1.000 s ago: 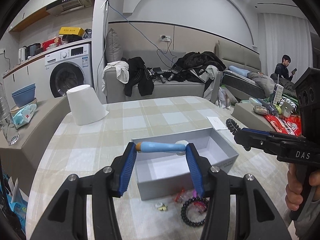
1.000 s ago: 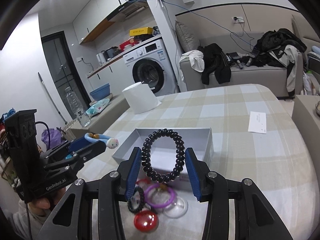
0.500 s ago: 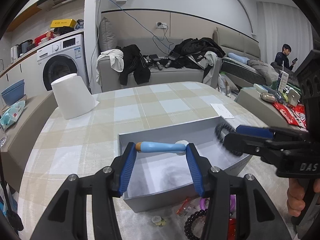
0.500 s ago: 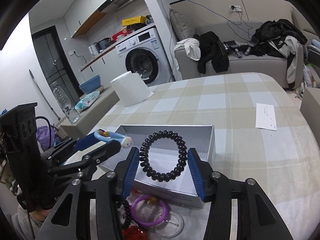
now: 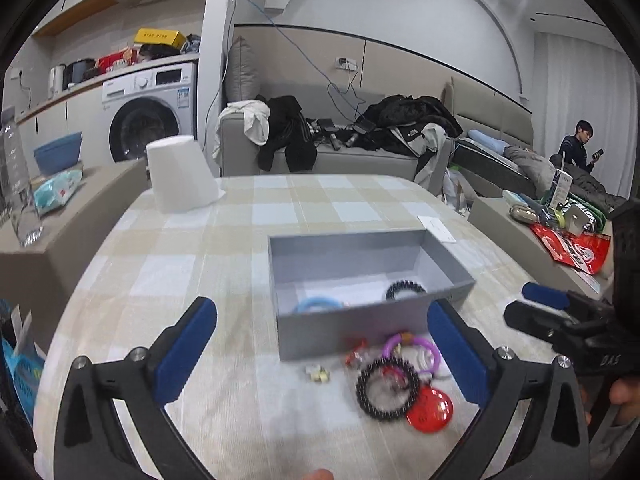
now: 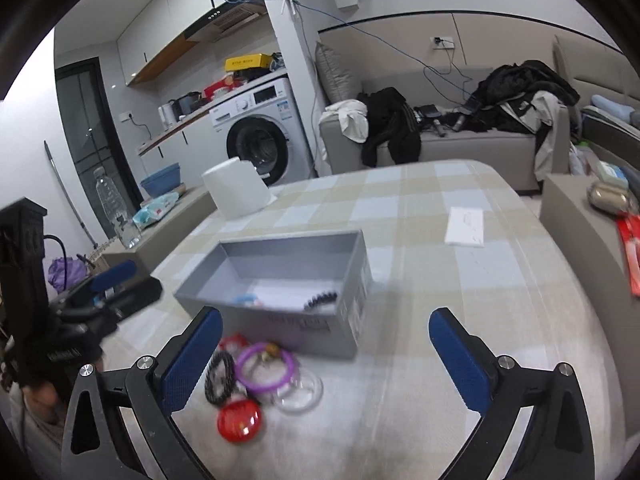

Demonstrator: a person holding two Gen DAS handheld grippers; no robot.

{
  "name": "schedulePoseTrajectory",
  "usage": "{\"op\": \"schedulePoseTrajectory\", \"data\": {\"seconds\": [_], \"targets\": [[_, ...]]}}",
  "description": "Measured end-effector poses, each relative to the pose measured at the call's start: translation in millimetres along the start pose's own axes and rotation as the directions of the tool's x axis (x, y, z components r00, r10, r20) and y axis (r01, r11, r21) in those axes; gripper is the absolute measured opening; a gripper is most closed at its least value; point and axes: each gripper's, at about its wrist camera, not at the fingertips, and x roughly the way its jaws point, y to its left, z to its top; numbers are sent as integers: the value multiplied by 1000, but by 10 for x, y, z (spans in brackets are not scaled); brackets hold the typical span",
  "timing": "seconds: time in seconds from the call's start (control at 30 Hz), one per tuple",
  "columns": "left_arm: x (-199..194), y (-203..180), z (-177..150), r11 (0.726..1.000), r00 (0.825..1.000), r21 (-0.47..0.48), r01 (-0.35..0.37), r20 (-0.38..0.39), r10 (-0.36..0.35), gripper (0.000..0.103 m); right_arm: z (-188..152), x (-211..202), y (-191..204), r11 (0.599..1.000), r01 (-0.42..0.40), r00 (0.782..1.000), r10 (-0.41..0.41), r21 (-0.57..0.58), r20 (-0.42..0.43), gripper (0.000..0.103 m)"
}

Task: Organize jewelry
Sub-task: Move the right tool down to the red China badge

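A grey open box sits on the checked tablecloth. Inside it lie a light blue bracelet and a black coil hair tie. In front of the box lies a small pile: a purple ring bracelet, a black bead bracelet, a red round piece and a clear ring. My left gripper is open and empty, held back from the box. My right gripper is open and empty above the pile.
A white upturned cup-like container stands at the far left of the table. A white card lies at the right. A small pale clip lies left of the pile. Low benches flank the table; a sofa stands behind.
Both grippers opened and let go: the blue bracelet and the black hair tie now lie in the box. Both grippers have drawn back from the box.
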Motion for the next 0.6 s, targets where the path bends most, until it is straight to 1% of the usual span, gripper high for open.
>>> {"op": "schedulePoseTrajectory", "data": {"seconds": [0.1, 0.17, 0.23, 0.33, 0.47, 0.6], "targets": [[7, -43, -88, 1000, 999, 4, 17, -29, -17, 102, -134, 45, 48, 1000, -1, 998, 2, 5, -58, 103], [21, -65, -141, 1000, 999, 0, 18, -51, -18, 102, -197, 86, 97, 1000, -19, 995, 18, -9, -98, 103], [39, -65, -188, 1000, 997, -7, 24, -68, -24, 102, -237, 119, 125, 999, -26, 993, 22, -26, -116, 103], [90, -57, -249, 1000, 995, -12, 27, -96, -28, 102, -268, 182, 129, 999, -15, 989, 9, -38, -151, 103], [135, -26, -304, 1000, 993, -6, 16, -120, -16, 102, -323, 270, 159, 998, -22, 978, 9, -60, -208, 103], [120, 44, -328, 1000, 992, -14, 14, -125, -16, 102, -377, 332, 286, 992, -41, 968, 9, -123, -251, 103]]}}
